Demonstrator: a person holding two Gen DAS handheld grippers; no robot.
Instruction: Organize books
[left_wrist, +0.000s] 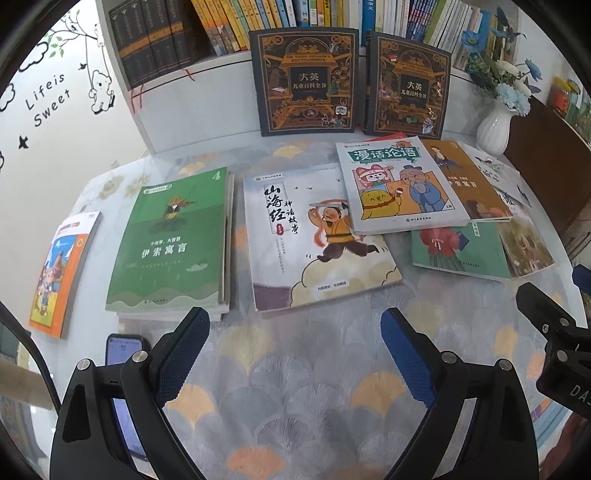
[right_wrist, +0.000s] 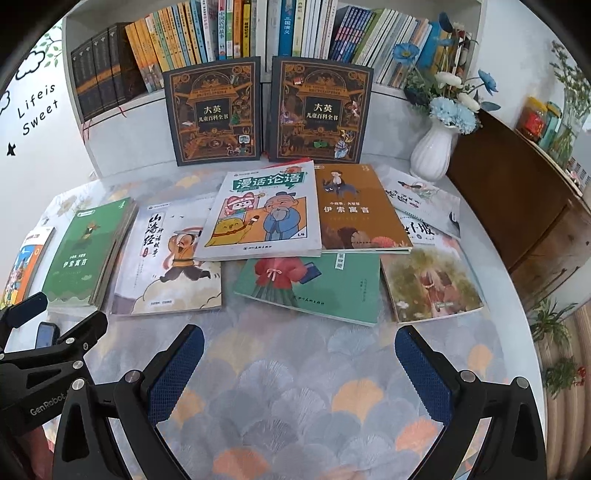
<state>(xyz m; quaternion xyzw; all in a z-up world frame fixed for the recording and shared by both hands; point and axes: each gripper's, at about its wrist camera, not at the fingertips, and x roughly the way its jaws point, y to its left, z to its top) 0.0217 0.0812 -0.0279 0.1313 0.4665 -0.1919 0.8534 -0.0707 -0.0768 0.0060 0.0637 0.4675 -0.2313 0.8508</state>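
Overhead, a bookshelf (right_wrist: 236, 33); below, patterned tablecloth (right_wrist: 295, 387) (books (right_wrist: 258, 214) strewn).

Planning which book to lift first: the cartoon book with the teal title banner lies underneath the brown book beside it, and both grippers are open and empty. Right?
Not quite. In the right wrist view the cartoon book lies on top, its edge overlapping the brown book. The rest holds: the left gripper and the right gripper are both open and empty.

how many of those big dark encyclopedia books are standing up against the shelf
2. The left encyclopedia and the right encyclopedia stand upright, side by side, covers facing out, at the back of the table behind the flat books. None seems hidden.
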